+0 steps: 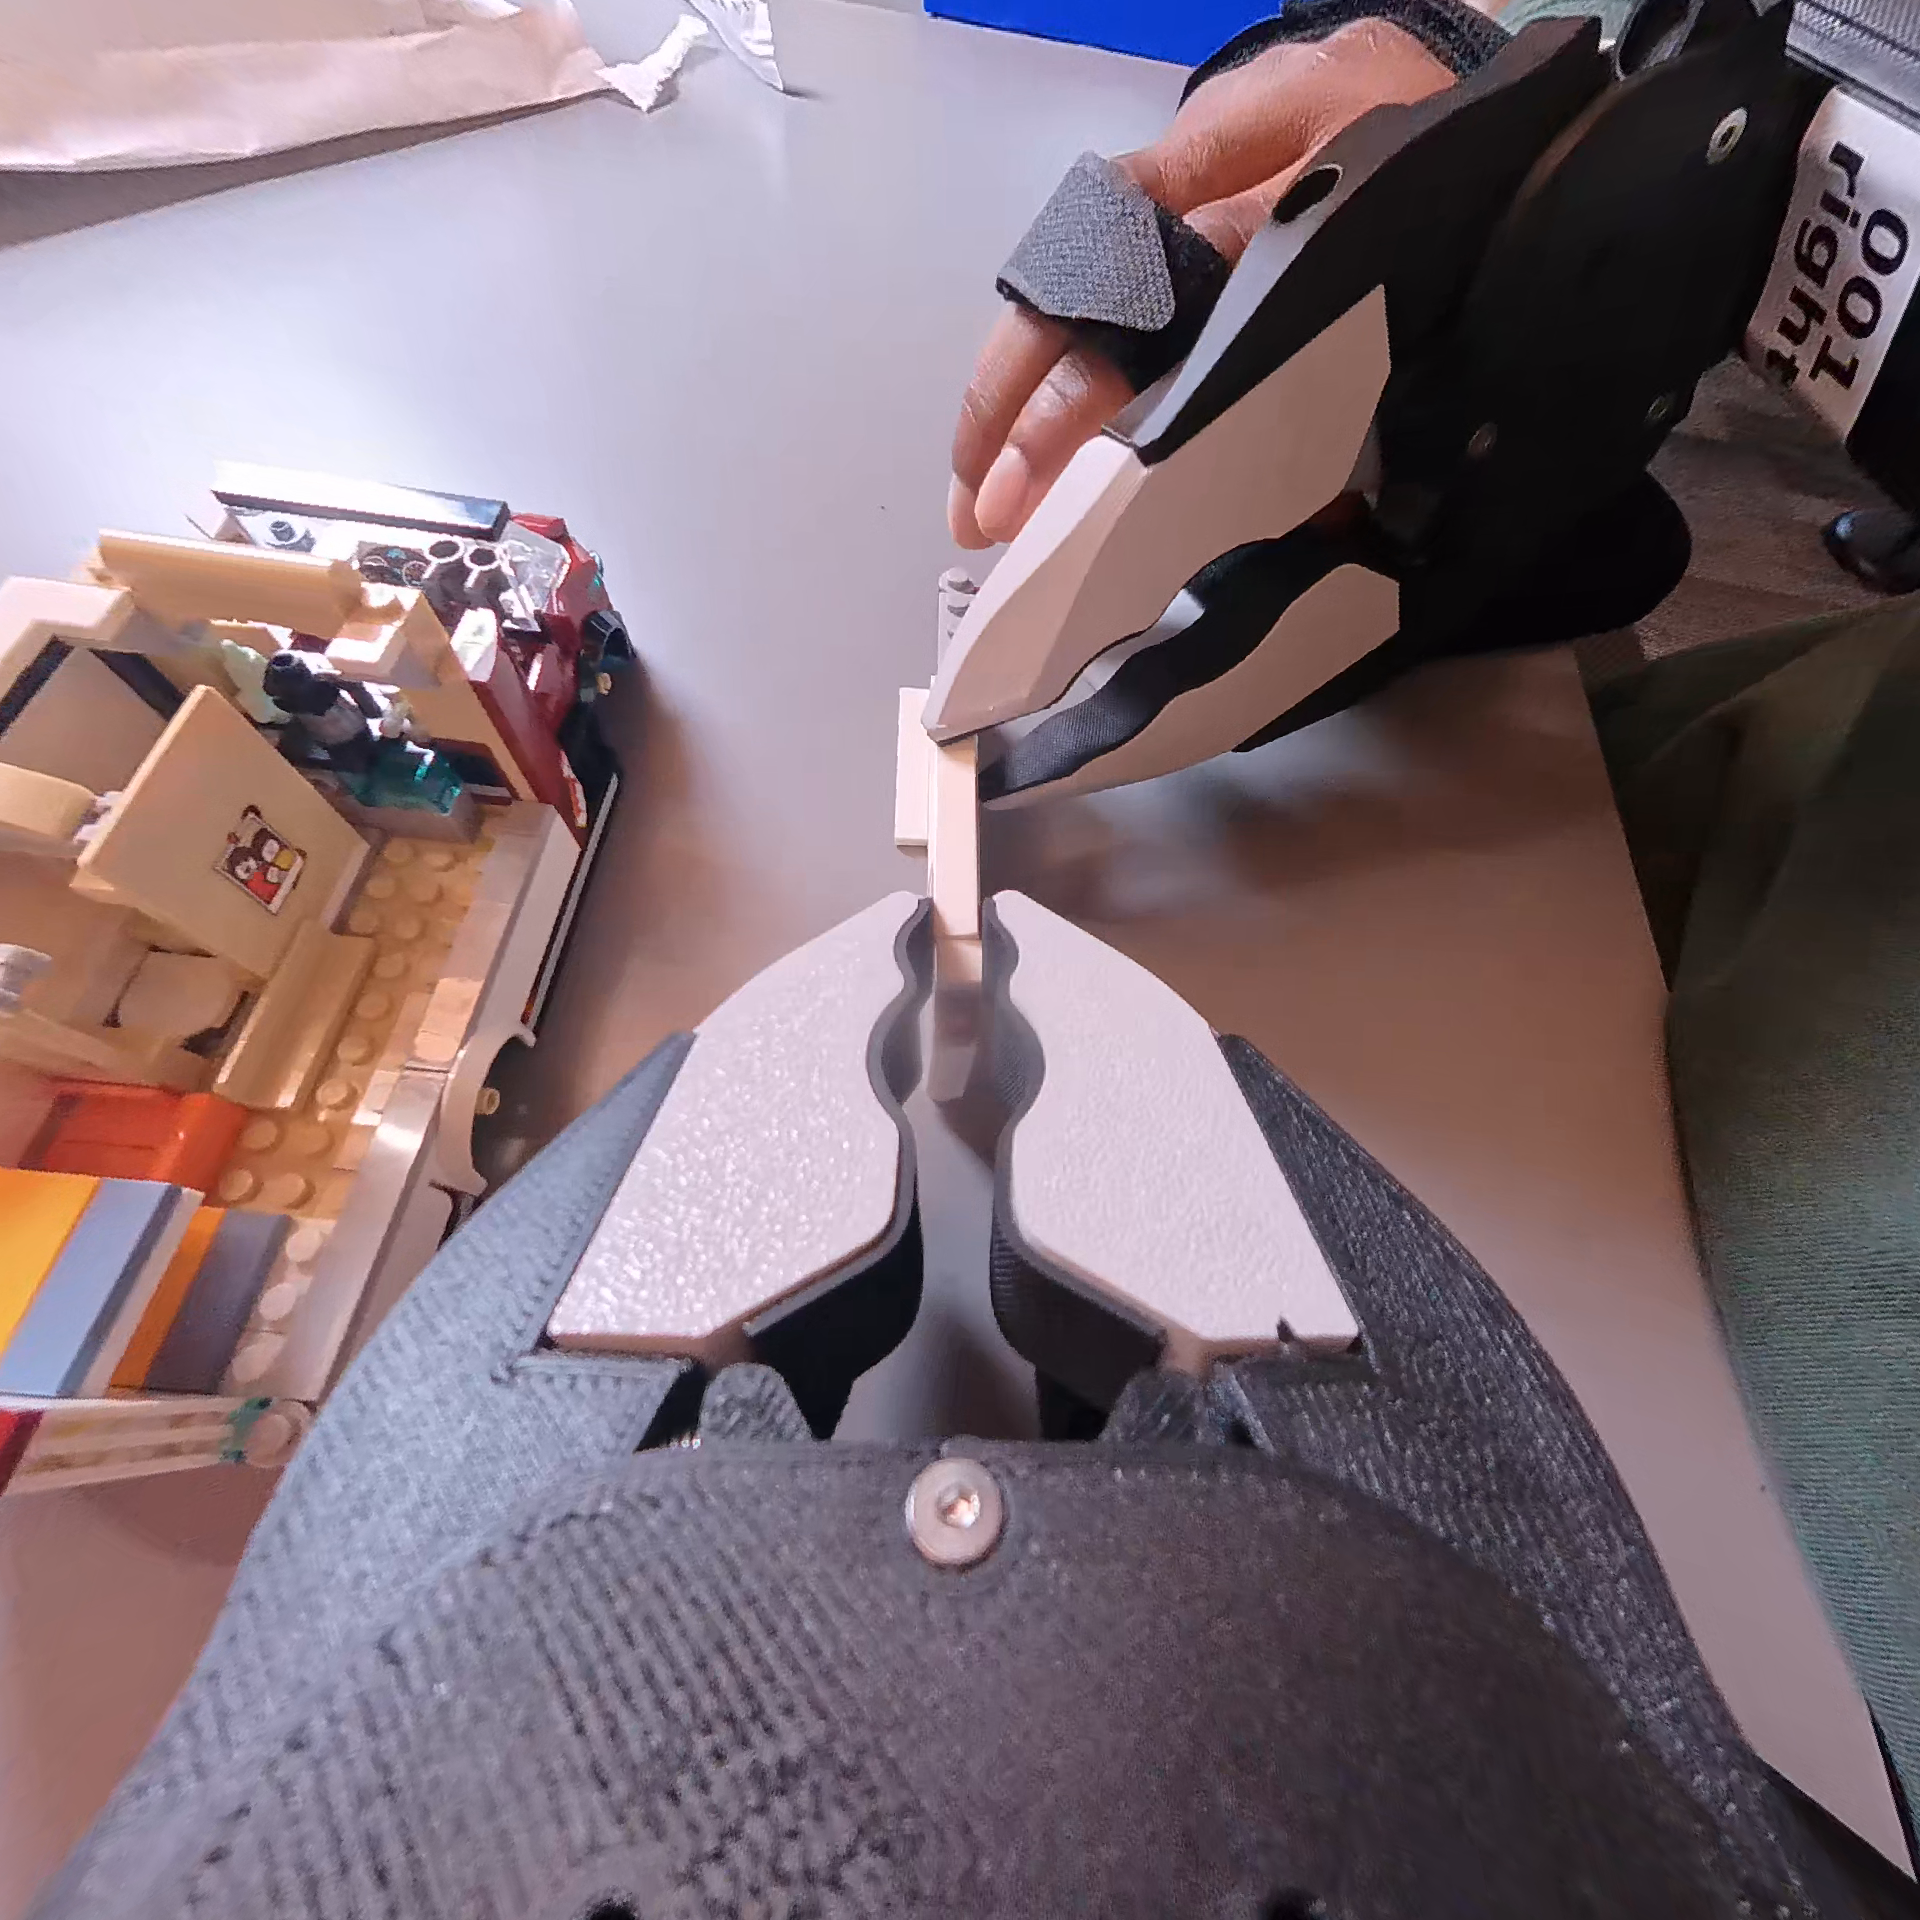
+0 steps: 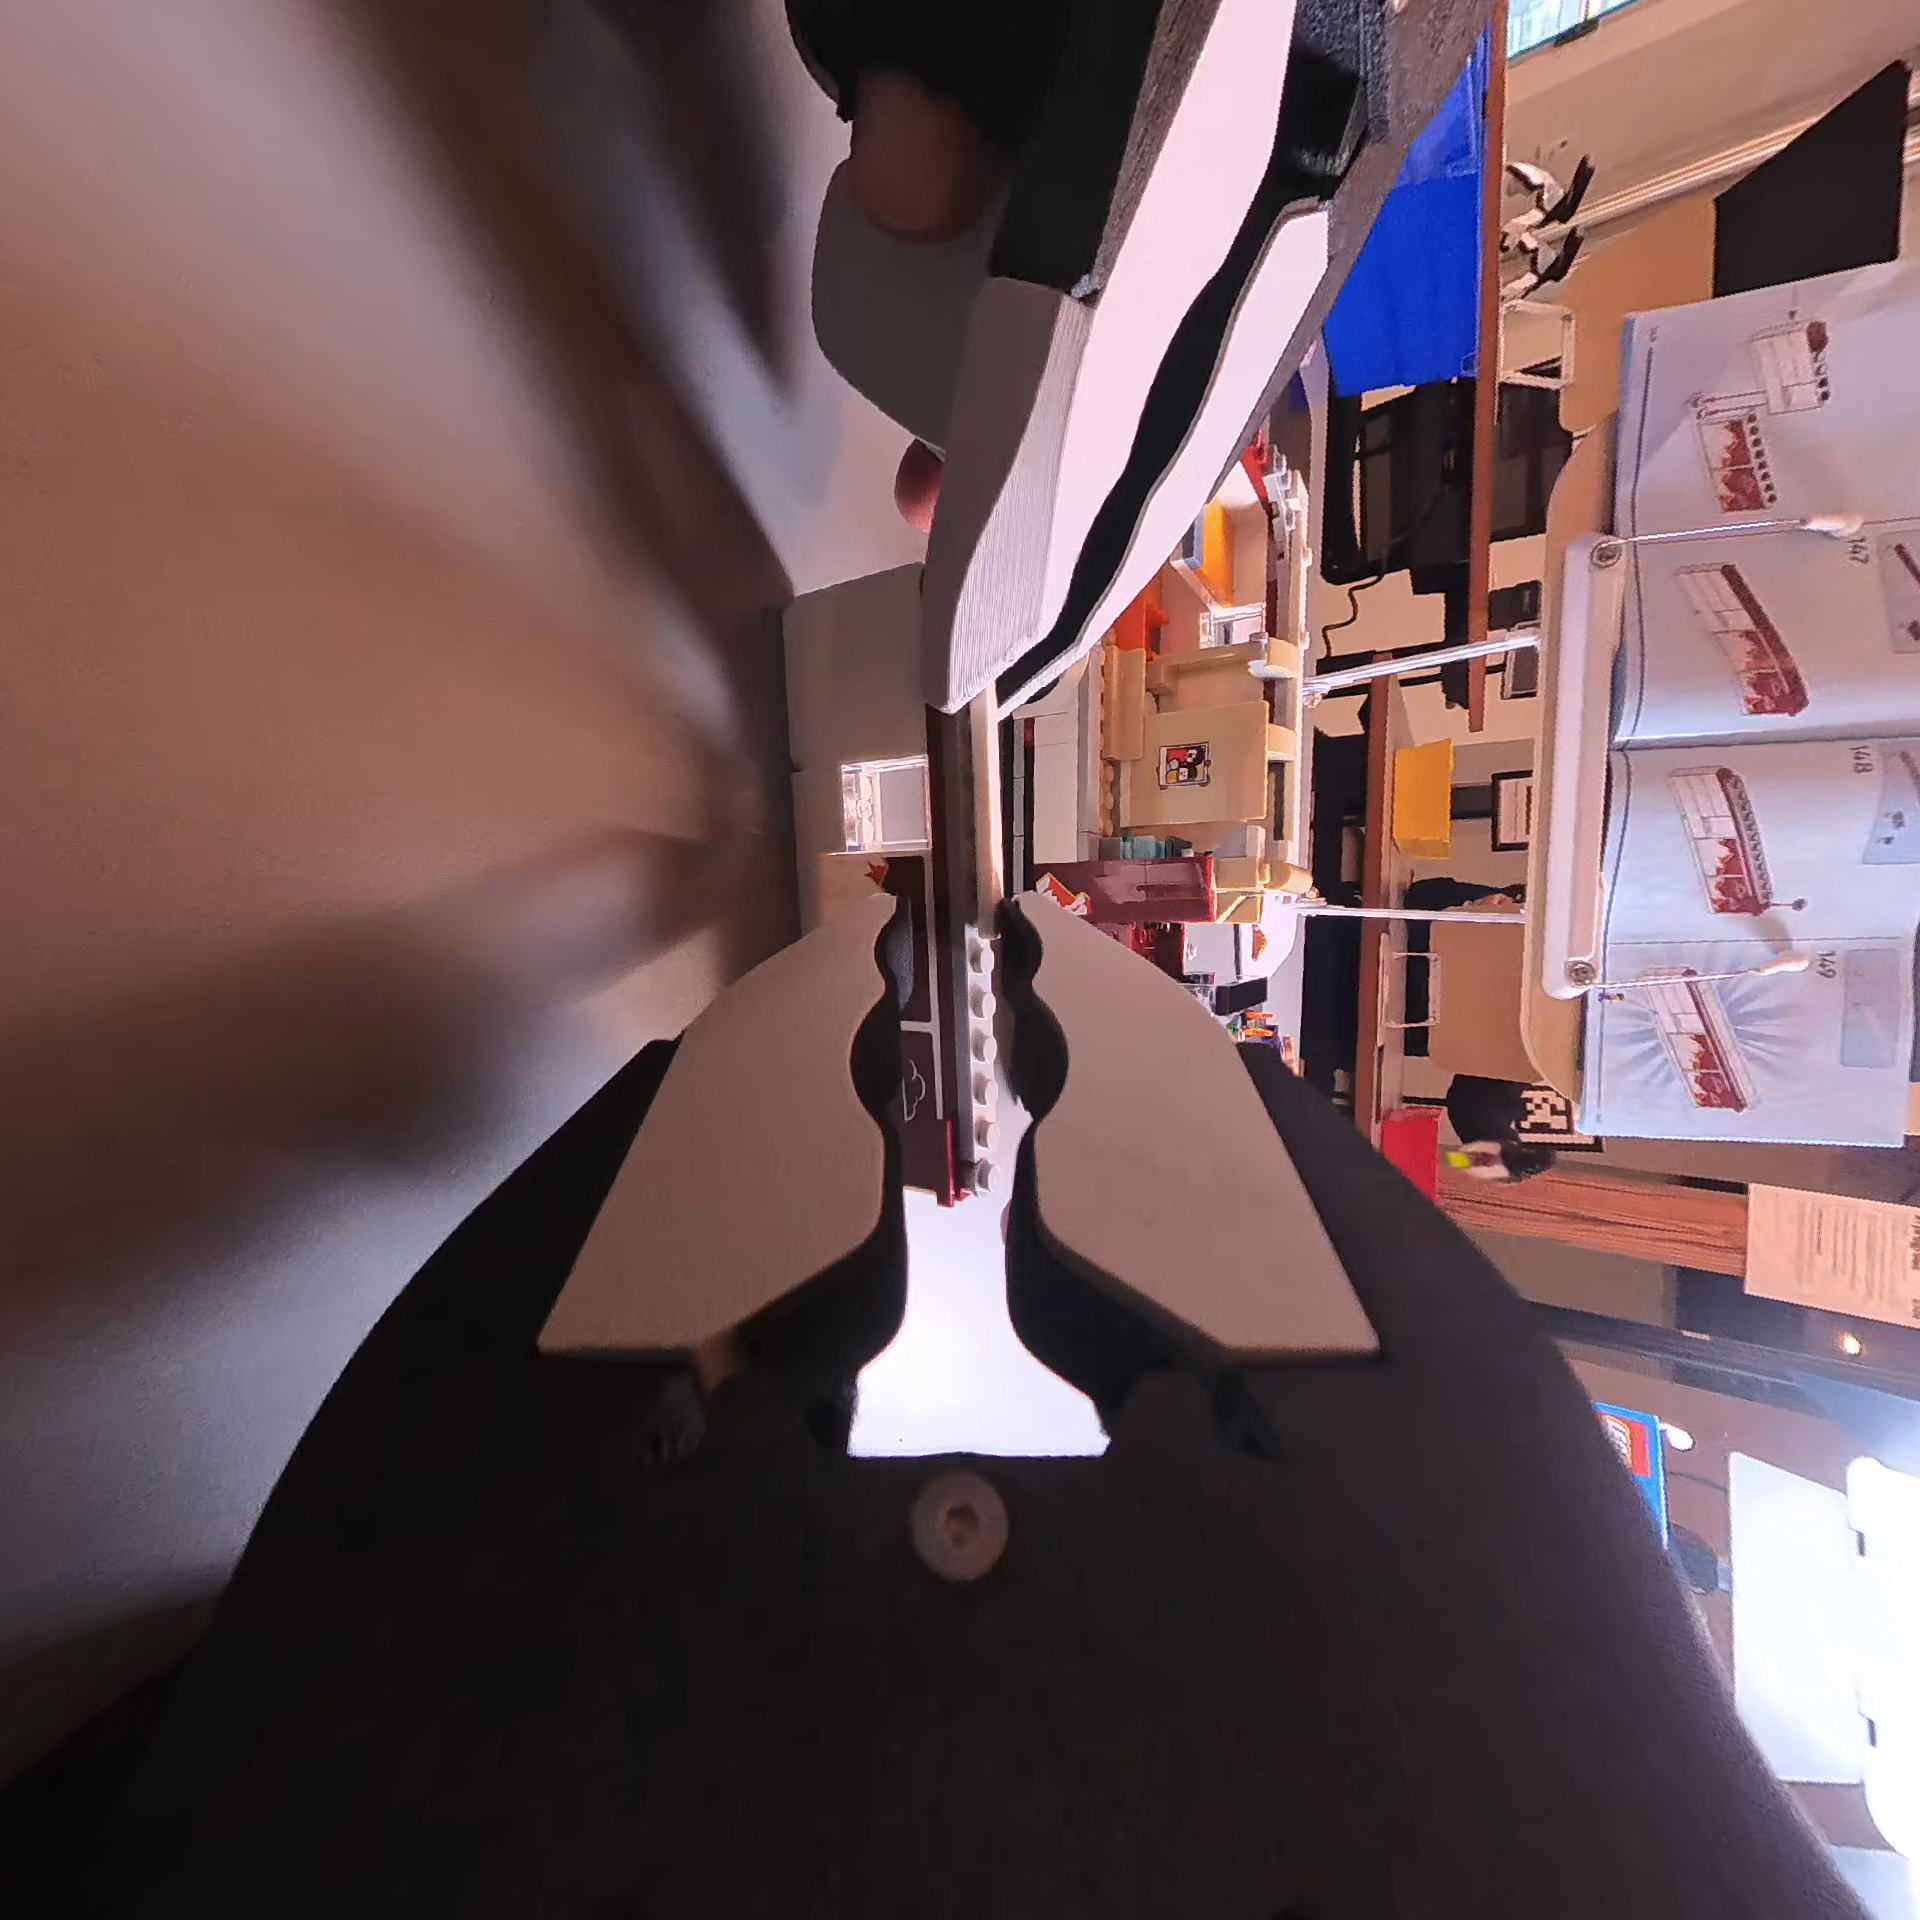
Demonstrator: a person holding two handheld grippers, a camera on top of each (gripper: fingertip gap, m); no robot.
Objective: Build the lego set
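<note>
A smooth grey tabletop (image 1: 727, 312) fills the scene, crumpled white paper (image 1: 260, 73) at eleven o'clock. At nine o'clock stands a tan, dark-red and orange toy-brick building (image 1: 260, 831). Centred, the left gripper (image 1: 954, 914) clamps one end of a long dark-red and white studded brick panel (image 1: 954, 831). The right gripper (image 2: 951, 914), at one o'clock, straddles its other end; whether it presses is unclear. An open instruction booklet (image 2: 1766, 727) stands beyond.

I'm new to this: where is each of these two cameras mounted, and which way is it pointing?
Left wrist view: sits on the left gripper, looking along its fingers over the grey table. It shows the brick strip it clamps, the right gripper with its gloved hand, and the toy brick model.
Right wrist view: sits on the right gripper, rolled sideways, facing the left gripper, with an instruction booklet beyond.
Shared: both grippers, the strip, the model.
</note>
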